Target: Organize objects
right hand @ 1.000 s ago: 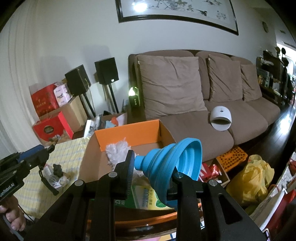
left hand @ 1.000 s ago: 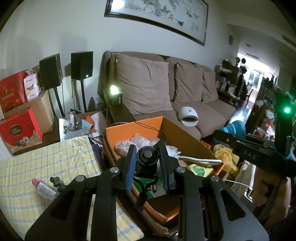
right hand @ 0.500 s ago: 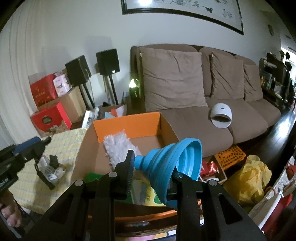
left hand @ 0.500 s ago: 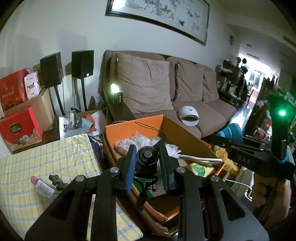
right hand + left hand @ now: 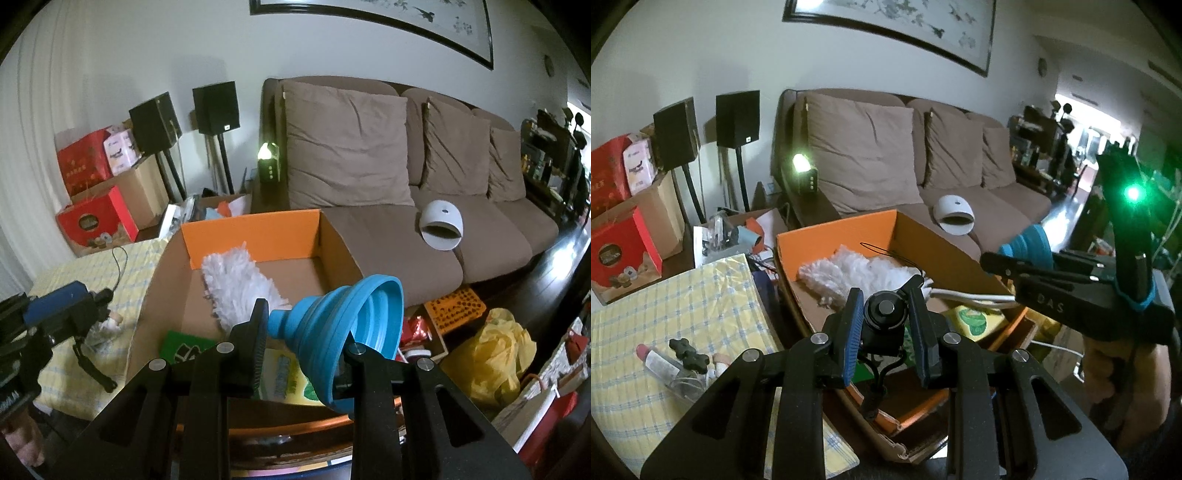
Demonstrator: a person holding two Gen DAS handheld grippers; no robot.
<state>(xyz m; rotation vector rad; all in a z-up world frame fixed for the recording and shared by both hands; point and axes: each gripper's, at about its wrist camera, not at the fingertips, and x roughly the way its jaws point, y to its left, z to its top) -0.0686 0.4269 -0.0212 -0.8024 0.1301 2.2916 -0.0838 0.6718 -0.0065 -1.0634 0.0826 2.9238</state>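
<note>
A small black mini tripod with a round ball head (image 5: 884,314) is clamped in the left hand-held gripper (image 5: 886,332). A blue collapsible silicone funnel (image 5: 347,332) is pinched in the right hand-held gripper (image 5: 301,347). Both are held above the open orange-lined cardboard box (image 5: 255,236).

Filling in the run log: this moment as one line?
left gripper: shut on black mini tripod | right gripper: shut on blue funnel | both over cardboard box
</note>
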